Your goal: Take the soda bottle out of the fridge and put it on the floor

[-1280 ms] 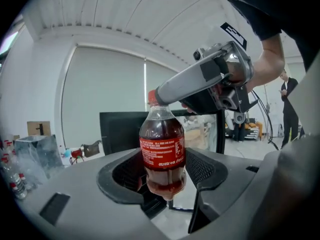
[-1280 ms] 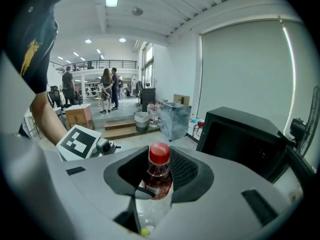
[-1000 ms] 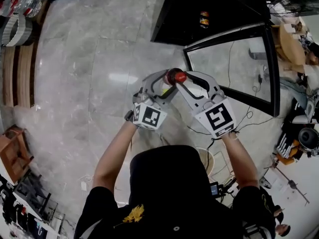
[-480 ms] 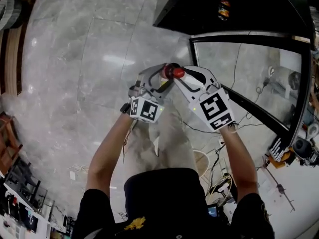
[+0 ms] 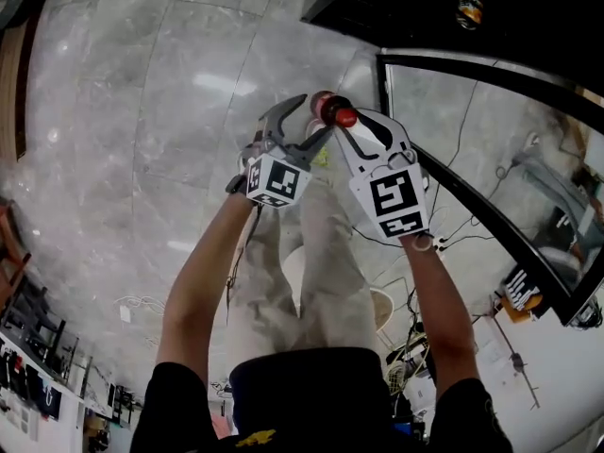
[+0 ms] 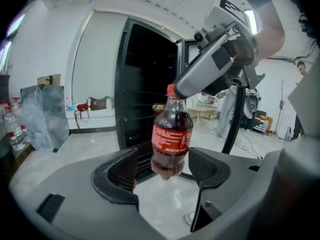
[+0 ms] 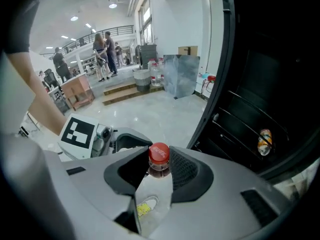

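Note:
A small cola bottle [image 6: 171, 134] with a red cap [image 7: 159, 153] hangs upright in the air in front of the open black fridge [image 5: 425, 8]. My right gripper [image 7: 159, 161] is shut on its neck just under the cap, seen in the head view too [image 5: 342, 121]. My left gripper [image 6: 162, 169] has its jaws opening around the bottle's lower end, with a gap showing on each side. In the head view the left gripper [image 5: 307, 121] sits just left of the right one, above the grey marble floor [image 5: 142, 159].
The fridge's glass door [image 5: 491, 159] stands open at the right. An orange can [image 7: 264, 141] lies on a fridge shelf. Cables [image 5: 472, 225] trail on the floor by the door. Packs of bottles [image 6: 10, 129] stand at far left, people [image 7: 102, 54] far behind.
The left gripper's jaws have spread away from the bottle's body. Both grippers with the bottle have shifted up in the head view, and the fridge door now sits further right.

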{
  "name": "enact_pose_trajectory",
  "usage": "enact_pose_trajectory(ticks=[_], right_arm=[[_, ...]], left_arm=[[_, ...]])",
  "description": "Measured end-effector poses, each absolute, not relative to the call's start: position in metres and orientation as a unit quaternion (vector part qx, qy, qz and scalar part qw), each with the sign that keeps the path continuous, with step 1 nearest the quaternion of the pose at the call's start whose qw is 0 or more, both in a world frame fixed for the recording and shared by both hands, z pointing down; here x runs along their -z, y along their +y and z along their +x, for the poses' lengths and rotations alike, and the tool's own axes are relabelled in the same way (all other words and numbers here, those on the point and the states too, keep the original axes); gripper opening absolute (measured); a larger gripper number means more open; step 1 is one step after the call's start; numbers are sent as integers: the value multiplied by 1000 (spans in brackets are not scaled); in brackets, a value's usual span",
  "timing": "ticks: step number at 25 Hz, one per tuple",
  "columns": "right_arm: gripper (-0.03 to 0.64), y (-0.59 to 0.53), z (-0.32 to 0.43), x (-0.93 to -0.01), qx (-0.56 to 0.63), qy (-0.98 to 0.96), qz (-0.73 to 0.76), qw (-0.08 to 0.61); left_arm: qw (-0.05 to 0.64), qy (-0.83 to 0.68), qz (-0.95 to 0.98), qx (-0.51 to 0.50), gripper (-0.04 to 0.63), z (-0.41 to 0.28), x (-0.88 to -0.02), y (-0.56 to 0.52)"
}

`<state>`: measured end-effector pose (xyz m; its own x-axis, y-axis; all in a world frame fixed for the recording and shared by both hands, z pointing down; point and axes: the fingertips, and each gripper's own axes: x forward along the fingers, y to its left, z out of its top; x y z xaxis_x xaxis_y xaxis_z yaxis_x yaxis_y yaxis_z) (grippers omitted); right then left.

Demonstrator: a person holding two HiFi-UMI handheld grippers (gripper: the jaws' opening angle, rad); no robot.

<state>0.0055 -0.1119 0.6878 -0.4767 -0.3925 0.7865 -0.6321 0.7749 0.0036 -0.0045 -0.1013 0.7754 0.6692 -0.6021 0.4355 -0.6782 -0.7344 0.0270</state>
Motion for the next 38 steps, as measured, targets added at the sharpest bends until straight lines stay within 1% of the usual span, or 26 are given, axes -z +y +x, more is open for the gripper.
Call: enact_pose_trajectory(ticks=[6,10,12,16,19,23,28,31,35,38], right_arm=[[115,-124,40,-786,-196,-803,370,423],[114,-128,67,-880,-237,-764,409,440],[114,-129,78,-930,-253,-745,419,454],[110,-121,87,-1030,-270,-718,417,488],[110,-112,95,-1099,-292,-701,417,500],[110,-107,96,-1163,-300,-684,422,513],[110,-102,101,-1207,-300,-677,412,531],[112,-100,108,-1220,-316,-661,430,528],[100,-103,115,-1203,-336,-633,459,525],[104,-98,114,-1163,-339,-627,468,522]], left_arm=[[162,-396,876,-222,315,-57,-816,-83],[196,-428,856,-214,266,-102,-819,-69],[211,-451,846,-190,238,-120,-815,-67],[253,-474,827,-166,205,-145,-810,-62],[262,-475,824,-165,188,-153,-816,-60],[247,-464,836,-160,175,-151,-833,-64],[249,-454,840,-161,169,-136,-852,-63],[258,-449,840,-161,166,-127,-849,-55],[267,-432,843,-177,163,-125,-832,-42],[268,-437,840,-178,160,-123,-796,-39]])
